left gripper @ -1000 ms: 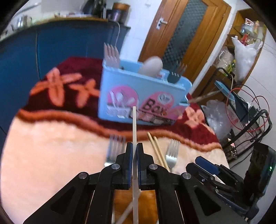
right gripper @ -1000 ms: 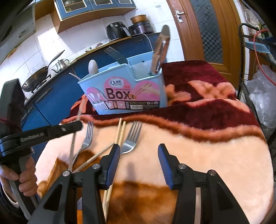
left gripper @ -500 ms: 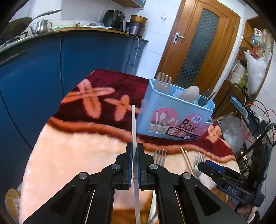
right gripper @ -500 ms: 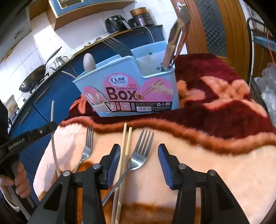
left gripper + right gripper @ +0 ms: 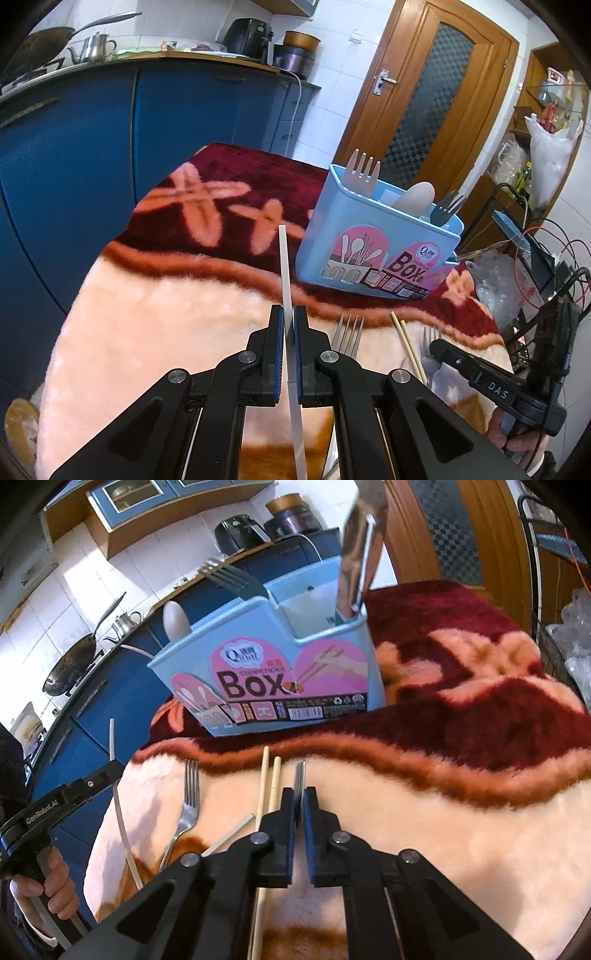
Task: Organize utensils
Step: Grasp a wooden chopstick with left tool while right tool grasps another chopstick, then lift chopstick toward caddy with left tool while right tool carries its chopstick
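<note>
My left gripper point(image 5: 289, 314) is shut on a white chopstick point(image 5: 283, 266) and holds it raised above the blanket, left of the blue utensil box point(image 5: 373, 247). The box holds forks, a spoon and tongs point(image 5: 360, 554). My right gripper point(image 5: 299, 794) is shut on a metal fork point(image 5: 299, 775) lying on the blanket in front of the box point(image 5: 280, 679). Two wooden chopsticks point(image 5: 267, 786) and a second fork point(image 5: 188, 805) lie to its left. The left gripper with its chopstick shows at the left of the right wrist view point(image 5: 110, 771).
A fluffy peach and dark red blanket point(image 5: 461, 830) covers the table. Another pale chopstick point(image 5: 231, 832) lies near the forks. Blue kitchen cabinets point(image 5: 74, 147) stand behind, a wooden door point(image 5: 436, 103) and a wire rack point(image 5: 535, 258) to the right.
My left gripper has lifted and drawn back to the left with the white chopstick. My right gripper has moved forward and closed on the fork.
</note>
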A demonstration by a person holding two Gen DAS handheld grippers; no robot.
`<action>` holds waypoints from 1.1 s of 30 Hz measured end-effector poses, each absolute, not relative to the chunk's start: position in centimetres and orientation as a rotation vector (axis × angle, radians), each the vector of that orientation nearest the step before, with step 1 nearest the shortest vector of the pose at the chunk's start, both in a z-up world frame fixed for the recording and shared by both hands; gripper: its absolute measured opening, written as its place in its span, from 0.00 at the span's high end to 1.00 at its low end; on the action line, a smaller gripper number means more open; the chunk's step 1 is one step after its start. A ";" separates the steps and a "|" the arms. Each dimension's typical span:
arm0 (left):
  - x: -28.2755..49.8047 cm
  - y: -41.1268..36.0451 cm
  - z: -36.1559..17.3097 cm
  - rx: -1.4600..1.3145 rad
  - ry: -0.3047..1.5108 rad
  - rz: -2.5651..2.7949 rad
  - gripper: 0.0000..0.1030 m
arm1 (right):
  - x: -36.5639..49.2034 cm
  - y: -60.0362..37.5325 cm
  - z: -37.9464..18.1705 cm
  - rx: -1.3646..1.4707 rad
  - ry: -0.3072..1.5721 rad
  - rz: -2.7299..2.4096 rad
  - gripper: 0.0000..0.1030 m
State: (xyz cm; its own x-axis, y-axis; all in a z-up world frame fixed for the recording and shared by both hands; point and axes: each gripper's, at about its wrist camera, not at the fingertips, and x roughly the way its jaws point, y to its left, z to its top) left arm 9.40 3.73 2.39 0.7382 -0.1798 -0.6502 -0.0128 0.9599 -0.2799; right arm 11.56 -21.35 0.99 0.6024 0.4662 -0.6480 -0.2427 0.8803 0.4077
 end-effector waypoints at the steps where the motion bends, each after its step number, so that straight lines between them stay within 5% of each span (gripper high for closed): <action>1: 9.4 3.7 2.4 -0.275 0.736 -0.093 0.95 | 11.3 -21.4 1.3 0.286 0.811 0.416 0.94; 18: 7.7 3.0 6.1 -0.264 0.573 -0.154 0.96 | 5.9 -21.6 9.1 0.183 0.413 0.330 0.96; 33: 10.1 2.3 14.7 -0.246 0.313 -0.163 0.96 | 6.3 -23.1 11.5 0.177 0.319 0.282 0.96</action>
State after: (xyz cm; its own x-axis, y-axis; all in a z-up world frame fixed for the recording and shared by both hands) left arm 10.12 2.34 14.67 0.9386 -0.1960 -0.2839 0.1200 0.9570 -0.2640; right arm 6.31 -23.11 11.52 0.9109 0.2997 -0.2836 -0.2441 0.9456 0.2152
